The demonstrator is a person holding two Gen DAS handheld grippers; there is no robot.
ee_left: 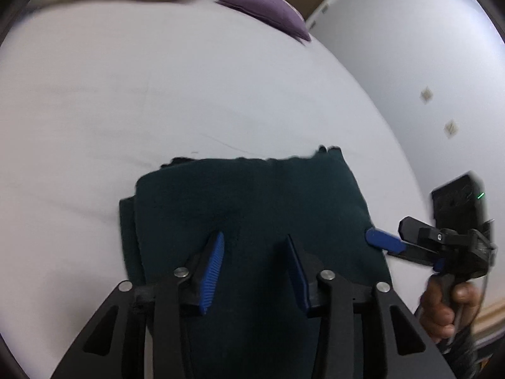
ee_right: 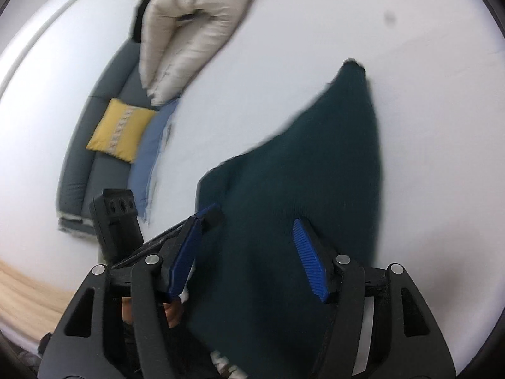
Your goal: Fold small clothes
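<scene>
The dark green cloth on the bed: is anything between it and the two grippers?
Nothing visible. The dark green cloth lies folded on the white bed, right beneath the open left hand-held gripper and right hand-held gripper.

Dark green garment (ee_left: 252, 208) bottom-cropped, blurred

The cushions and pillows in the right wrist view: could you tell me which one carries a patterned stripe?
The yellow cushion on the grey sofa; a pale patterned band crosses its middle, whereas the cream pillow looks plain.
</scene>
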